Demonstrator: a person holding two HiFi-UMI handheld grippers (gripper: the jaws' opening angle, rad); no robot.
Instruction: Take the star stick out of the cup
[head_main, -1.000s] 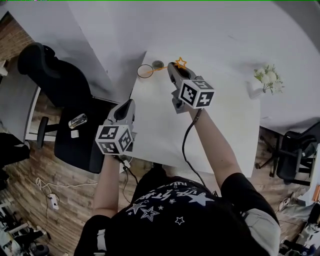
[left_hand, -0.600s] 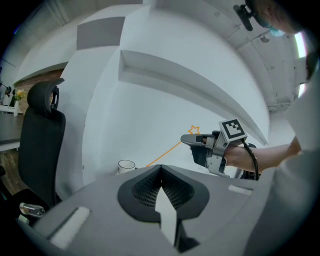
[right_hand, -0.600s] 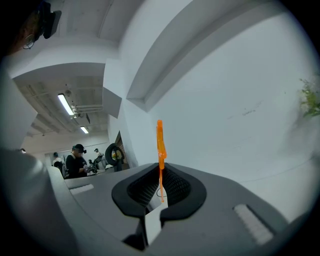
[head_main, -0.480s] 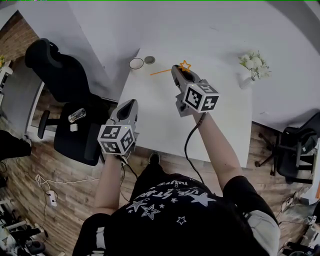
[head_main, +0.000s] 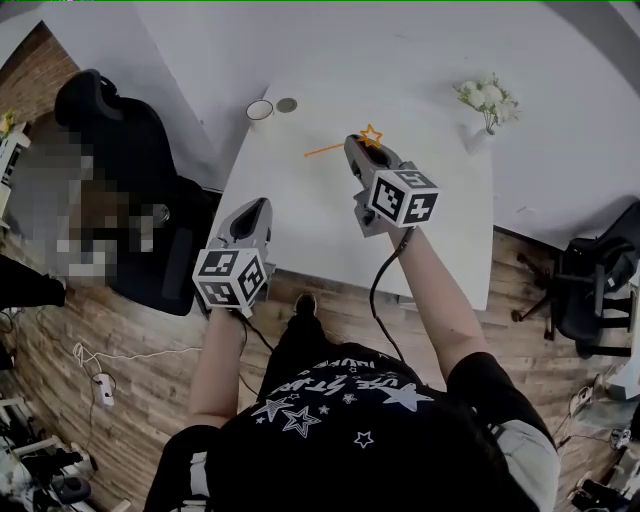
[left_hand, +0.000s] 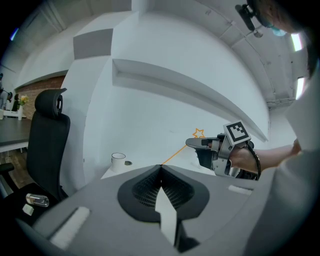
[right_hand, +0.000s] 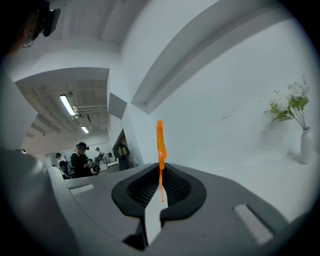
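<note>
An orange star stick (head_main: 340, 146) is clamped in my right gripper (head_main: 355, 145), which is shut on it. The star end (head_main: 371, 135) sticks out on one side and the thin rod on the other, level above the white table (head_main: 330, 230). In the right gripper view the stick (right_hand: 159, 137) stands upright between the pads. The white cup (head_main: 259, 110) stands at the table's far left corner, well apart from the stick. My left gripper (head_main: 256, 208) hovers at the table's left edge, shut and with nothing in it. The left gripper view shows the cup (left_hand: 118, 162) and the star (left_hand: 199, 133).
A small grey disc (head_main: 287, 104) lies beside the cup. A vase of white flowers (head_main: 480, 100) stands at the table's far right corner. A black office chair (head_main: 120, 150) stands left of the table, and another chair (head_main: 590, 290) at the right.
The right gripper has drawn the star stick back from the cup, and the gap between them has widened. The left gripper has pulled back as well, away from the cup.
</note>
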